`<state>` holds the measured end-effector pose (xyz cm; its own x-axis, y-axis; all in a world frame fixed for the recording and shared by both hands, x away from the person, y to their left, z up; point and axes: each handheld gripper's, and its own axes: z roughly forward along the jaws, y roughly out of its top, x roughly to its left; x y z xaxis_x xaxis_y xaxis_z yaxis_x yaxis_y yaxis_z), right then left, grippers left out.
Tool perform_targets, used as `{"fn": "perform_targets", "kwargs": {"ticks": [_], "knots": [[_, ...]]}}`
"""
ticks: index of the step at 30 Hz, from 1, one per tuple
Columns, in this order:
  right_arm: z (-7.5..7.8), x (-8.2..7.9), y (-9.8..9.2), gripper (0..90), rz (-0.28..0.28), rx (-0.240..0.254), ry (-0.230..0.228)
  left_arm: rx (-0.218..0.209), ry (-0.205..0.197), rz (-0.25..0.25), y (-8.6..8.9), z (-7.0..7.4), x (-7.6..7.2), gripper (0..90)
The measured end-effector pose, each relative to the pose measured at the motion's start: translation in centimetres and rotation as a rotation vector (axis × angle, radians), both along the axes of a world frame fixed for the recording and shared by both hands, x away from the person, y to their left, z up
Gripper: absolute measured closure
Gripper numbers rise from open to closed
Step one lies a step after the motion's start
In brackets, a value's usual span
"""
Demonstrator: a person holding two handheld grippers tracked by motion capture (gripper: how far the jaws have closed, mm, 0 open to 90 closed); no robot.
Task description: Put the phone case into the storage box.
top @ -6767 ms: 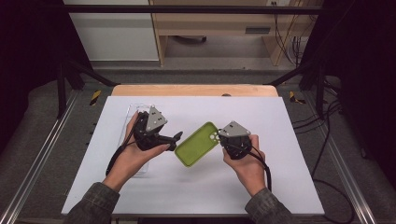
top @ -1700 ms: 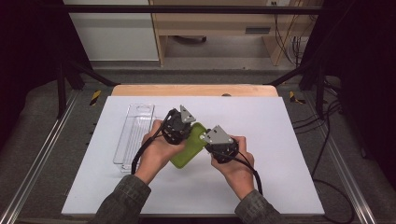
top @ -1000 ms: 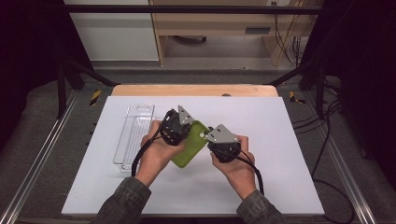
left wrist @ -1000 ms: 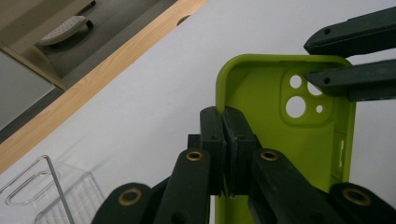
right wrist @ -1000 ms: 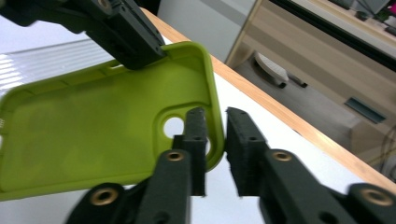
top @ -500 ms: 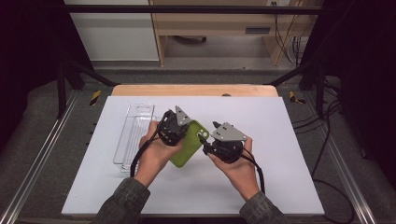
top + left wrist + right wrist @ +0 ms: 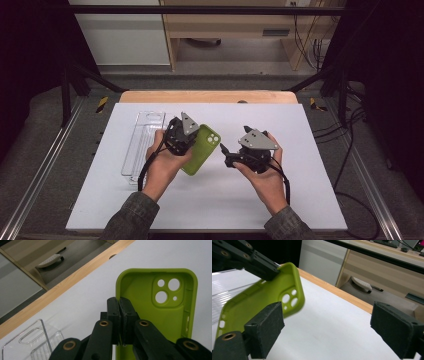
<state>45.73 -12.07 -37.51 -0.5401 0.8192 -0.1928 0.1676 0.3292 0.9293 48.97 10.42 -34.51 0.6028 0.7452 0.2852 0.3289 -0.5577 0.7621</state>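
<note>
The left gripper (image 7: 120,315) pinches the green phone case (image 7: 200,150) by one side wall (hollow side showing), holding it just right of the clear tray (image 7: 142,145) — probably for handover; the right gripper (image 7: 227,155), beside the case, gapes empty.

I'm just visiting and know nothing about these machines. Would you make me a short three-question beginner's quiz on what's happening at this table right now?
1. True or false: the right gripper is clamped on the green phone case.
2. Which gripper holds the case: A) left gripper, B) right, C) both?
3. Fill in: the clear tray lies on the person's ____ side of the white table.

Key:
1. False; it is open, beside the case.
2. A, shut on the case's side wall.
3. Left.
</note>
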Motion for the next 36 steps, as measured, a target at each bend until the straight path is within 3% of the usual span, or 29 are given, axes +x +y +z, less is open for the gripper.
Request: {"fn": "perform_targets", "kwargs": {"ticks": [10, 15, 21, 24, 30, 36], "knots": [[-0.2, 0.1, -1.2, 7.2, -0.003, -0.005, 0.017, -0.04, -0.045, 0.029, 1.3, 0.5, -0.4, 87.3], [-0.7, 0.5, -2.1, 8.3, -0.016, 0.018, 0.014, -0.071, -0.071, 0.043, 2.0, 0.7, -0.5, 87.2], [-1.7, 0.5, -3.5, 10.4, -0.042, 0.029, -0.074, -0.098, -0.097, 0.06, 3.0, 1.0, -0.5, 87.3], [-2.3, 0.6, -4.3, 10.9, -0.046, 0.045, -0.091, -0.107, -0.11, 0.07, 3.5, 1.1, -0.5, 87.3], [-3.0, 0.4, -5.6, 10.5, -0.053, 0.063, -0.073, -0.134, -0.128, 0.086, 4.5, 1.1, -0.5, 87.3], [-3.6, 0.1, -6.9, 8.9, -0.041, 0.117, -0.059, -0.159, -0.146, 0.099, 5.6, 1.4, -0.6, 87.3]]}}
